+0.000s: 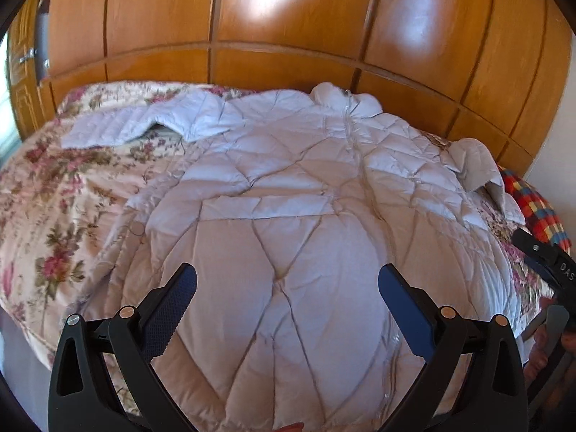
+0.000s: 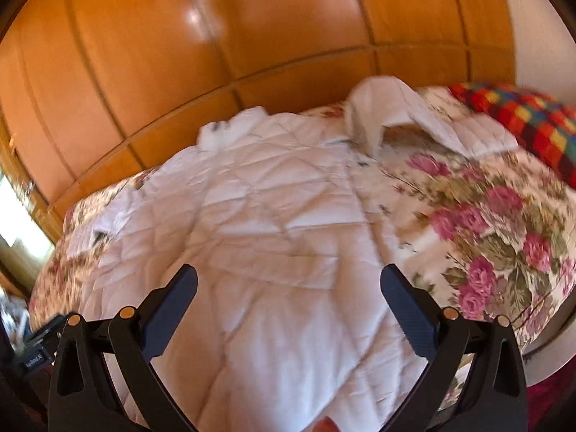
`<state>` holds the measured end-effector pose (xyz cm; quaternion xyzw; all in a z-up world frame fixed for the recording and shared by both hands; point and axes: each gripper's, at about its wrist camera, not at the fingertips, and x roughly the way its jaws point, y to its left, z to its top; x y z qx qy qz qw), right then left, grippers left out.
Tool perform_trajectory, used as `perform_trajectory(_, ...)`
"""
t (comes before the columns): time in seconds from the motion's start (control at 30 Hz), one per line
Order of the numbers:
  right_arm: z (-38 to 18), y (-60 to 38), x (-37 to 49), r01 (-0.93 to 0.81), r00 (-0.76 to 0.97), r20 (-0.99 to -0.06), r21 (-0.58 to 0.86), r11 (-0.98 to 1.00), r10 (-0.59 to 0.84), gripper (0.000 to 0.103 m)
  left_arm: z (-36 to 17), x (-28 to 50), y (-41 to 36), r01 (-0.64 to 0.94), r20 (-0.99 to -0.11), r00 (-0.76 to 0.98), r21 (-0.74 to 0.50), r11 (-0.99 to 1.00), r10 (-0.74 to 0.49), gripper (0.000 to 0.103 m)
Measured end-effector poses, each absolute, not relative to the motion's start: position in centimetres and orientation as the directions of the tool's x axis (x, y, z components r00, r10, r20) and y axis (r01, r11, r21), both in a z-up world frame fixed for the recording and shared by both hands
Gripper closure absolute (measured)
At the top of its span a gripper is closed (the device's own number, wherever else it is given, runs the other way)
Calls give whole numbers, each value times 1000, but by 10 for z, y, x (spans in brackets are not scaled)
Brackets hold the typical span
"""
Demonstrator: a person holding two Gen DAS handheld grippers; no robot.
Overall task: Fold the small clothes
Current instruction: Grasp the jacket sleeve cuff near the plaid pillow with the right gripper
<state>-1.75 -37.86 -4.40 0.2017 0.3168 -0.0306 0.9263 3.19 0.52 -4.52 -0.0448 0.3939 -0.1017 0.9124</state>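
A pale lilac quilted puffer jacket (image 1: 288, 187) lies spread face up on a floral bedspread (image 1: 54, 198), collar toward the wooden wall, zipper shut. Its left sleeve (image 1: 144, 126) stretches out to the left; its right sleeve (image 1: 475, 165) is bent up at the right. My left gripper (image 1: 287, 280) is open and empty, hovering above the jacket's lower hem. The right wrist view shows the same jacket (image 2: 270, 223), blurred, with the bent sleeve (image 2: 388, 108) at upper right. My right gripper (image 2: 289, 280) is open and empty above the hem area.
A wooden panelled wardrobe wall (image 1: 288, 28) stands right behind the bed. A multicoloured checked blanket (image 2: 522, 115) lies at the bed's right end. The other gripper's black body (image 1: 550, 270) shows at the right edge of the left wrist view. Floral bedspread (image 2: 504, 223) lies bare to the jacket's right.
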Motion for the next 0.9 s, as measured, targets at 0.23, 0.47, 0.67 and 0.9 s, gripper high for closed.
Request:
perform_trajectory(0.23, -50, -468, -7, 321, 803, -595, 405, 856, -19, 2, -65, 78, 22, 75, -701, 701, -111, 991, -132, 3)
perform_trajectory(0.47, -61, -551, 17, 449, 783, -606, 398, 800, -138, 7, -75, 125, 34, 48, -684, 728, -14, 999, -44, 3)
perform_trajectory(0.67, -86, -628, 44, 568, 744, -651, 495, 658, -152, 33, -94, 147, 58, -25, -710, 703, -95, 995, -50, 3)
perform_trajectory(0.9, -113, -688, 60, 615, 763, -629, 640, 461, -146, 39, -109, 135, 53, -23, -693, 720, -67, 997, -29, 3)
